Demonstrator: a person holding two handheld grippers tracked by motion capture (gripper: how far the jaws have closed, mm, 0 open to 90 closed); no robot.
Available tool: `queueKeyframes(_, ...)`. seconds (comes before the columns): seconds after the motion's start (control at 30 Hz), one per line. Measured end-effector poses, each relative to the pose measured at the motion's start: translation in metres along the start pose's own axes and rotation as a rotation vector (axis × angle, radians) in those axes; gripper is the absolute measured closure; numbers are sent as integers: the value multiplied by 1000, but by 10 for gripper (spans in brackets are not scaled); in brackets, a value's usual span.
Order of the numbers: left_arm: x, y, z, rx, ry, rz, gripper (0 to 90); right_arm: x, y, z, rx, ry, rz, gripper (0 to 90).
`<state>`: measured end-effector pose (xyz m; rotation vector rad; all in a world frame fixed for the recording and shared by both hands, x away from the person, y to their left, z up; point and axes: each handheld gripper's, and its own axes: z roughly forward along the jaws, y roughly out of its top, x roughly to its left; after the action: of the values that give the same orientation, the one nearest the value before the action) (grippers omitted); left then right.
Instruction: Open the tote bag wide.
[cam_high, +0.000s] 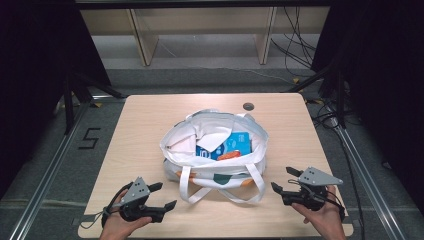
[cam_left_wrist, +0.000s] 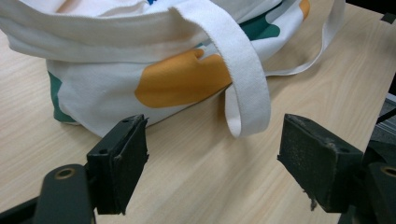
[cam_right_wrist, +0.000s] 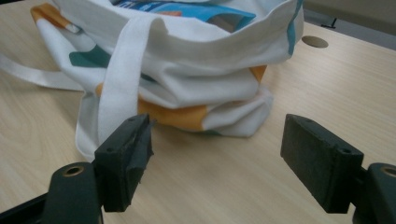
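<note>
A tote is seen open at mid-bench, a blue packet inside. Left gripper and right gripper are held with fingers apart, nothing gripped. No handling is judged begun; handles lie untouched.

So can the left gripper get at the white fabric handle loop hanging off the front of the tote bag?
Probably yes: the left gripper is open and the white handle loop lies just ahead on bare table.

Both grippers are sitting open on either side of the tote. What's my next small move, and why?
Probably ease the left gripper forward to the white strap looping onto the table. Its jaws are open and empty, and the strap lies just ahead. The right gripper is also open, flanking the tote bag.
</note>
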<state>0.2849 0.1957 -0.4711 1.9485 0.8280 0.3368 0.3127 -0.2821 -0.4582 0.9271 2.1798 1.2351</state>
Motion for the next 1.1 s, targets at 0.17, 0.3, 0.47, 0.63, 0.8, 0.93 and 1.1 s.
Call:
queueKeyframes(0.17, 1, -4, -2, 4, 0, 26, 220, 5, -5, -2, 16, 2, 17, 251)
queueKeyframes(0.3, 0, -9, -5, 1, 15, -8, 219, 7, -10, -3, 40, 13, 22, 247)
queueKeyframes(0.47, 1, -16, -8, 6, 14, 7, 218, 8, -14, -6, 37, 9, 16, 247)
queueKeyframes(0.63, -3, -21, -8, 5, 23, 0, 217, 10, -20, -6, 48, 10, 8, 246)
queueKeyframes(0.8, -6, -23, -6, 15, 28, 17, 216, 12, -27, -8, 73, 11, 31, 238)
queueKeyframes(0.93, -7, -24, -3, 27, 30, 41, 215, 13, -31, -7, 99, 19, 24, 227)
queueKeyframes(1.1, -6, -24, -4, 32, 34, 35, 214, 14, -33, -4, 124, 29, -21, 222)
